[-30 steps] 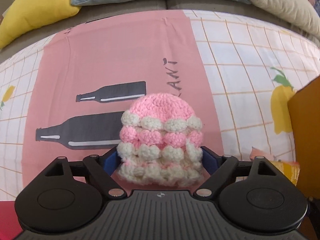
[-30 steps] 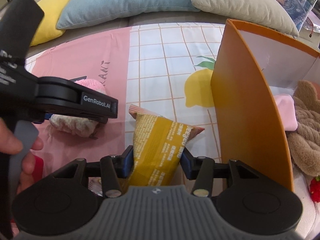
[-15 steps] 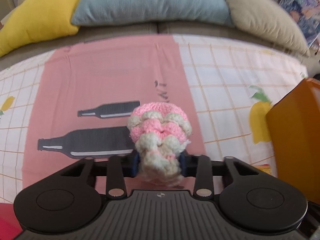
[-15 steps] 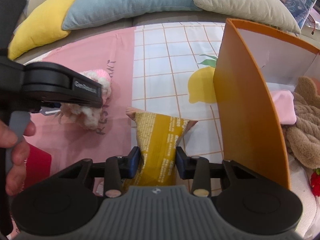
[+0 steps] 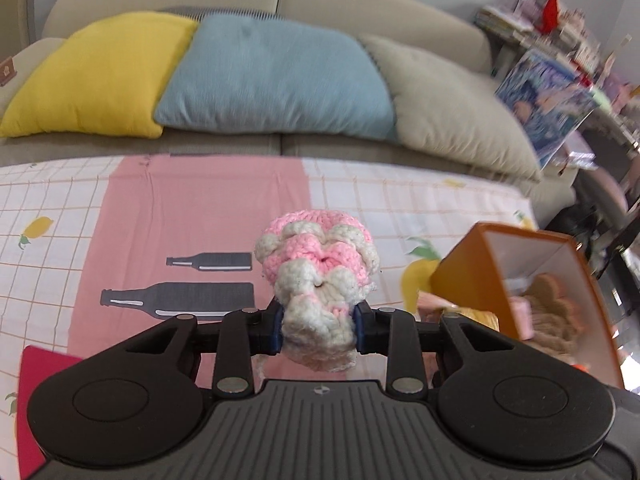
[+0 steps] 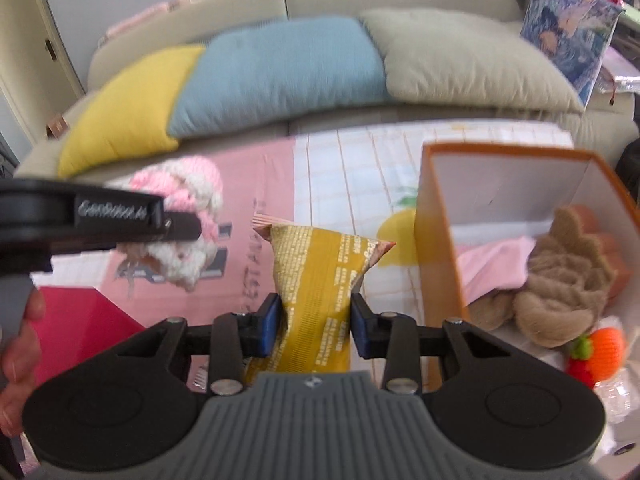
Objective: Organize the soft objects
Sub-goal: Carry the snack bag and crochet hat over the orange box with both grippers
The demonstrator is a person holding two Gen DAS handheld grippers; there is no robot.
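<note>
Sofa-side cloth (image 5: pixel 200 216); left gripper (image 5: pixel 318 330) now pinching raised crochet hat (image 5: pixel 316 272) | right gripper (image 6: pixel 314 320) now pinching raised snack bag (image 6: pixel 320 276)

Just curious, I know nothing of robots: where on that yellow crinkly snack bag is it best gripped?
Across its narrower lower body, from the near end: the yellow snack bag flares toward its sealed top, and the right gripper already pinches that waist.

Box (image 6: pixel 440 264) right of snack bag (image 6: pixel 320 280)
</note>
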